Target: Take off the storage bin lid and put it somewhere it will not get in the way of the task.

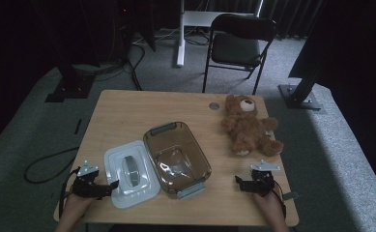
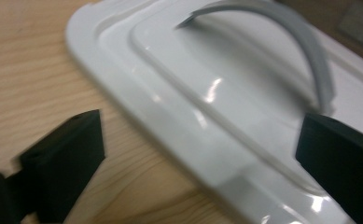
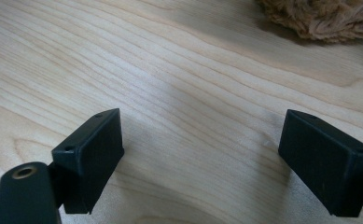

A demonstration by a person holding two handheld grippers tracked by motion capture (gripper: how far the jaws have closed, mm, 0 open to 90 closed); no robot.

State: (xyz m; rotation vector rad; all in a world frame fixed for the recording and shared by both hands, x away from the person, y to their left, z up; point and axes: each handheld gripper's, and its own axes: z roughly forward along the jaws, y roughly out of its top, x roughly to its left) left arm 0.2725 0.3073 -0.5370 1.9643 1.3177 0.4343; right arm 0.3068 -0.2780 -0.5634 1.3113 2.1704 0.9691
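Observation:
A white lid (image 1: 130,175) with a grey arched handle (image 2: 305,51) lies flat on the wooden table (image 1: 127,111), just left of a clear brown-tinted container (image 1: 176,154) that stands without a lid. My left gripper (image 1: 109,186) sits at the lid's near left corner, open; the lid's rim (image 2: 226,154) lies between its jaws without touching either. A brown teddy bear (image 1: 248,128) lies at the table's right. My right gripper (image 1: 238,181) rests low over bare wood in front of the bear, open with nothing between its jaws (image 3: 202,140). The bear's fur (image 3: 324,16) shows beyond them.
A black folding chair (image 1: 241,41) stands beyond the table's far edge. A round grey grommet (image 1: 214,106) sits in the tabletop near the bear's head. A cable (image 1: 45,166) loops on the carpet at the left. Black stand bases (image 1: 299,94) flank the table.

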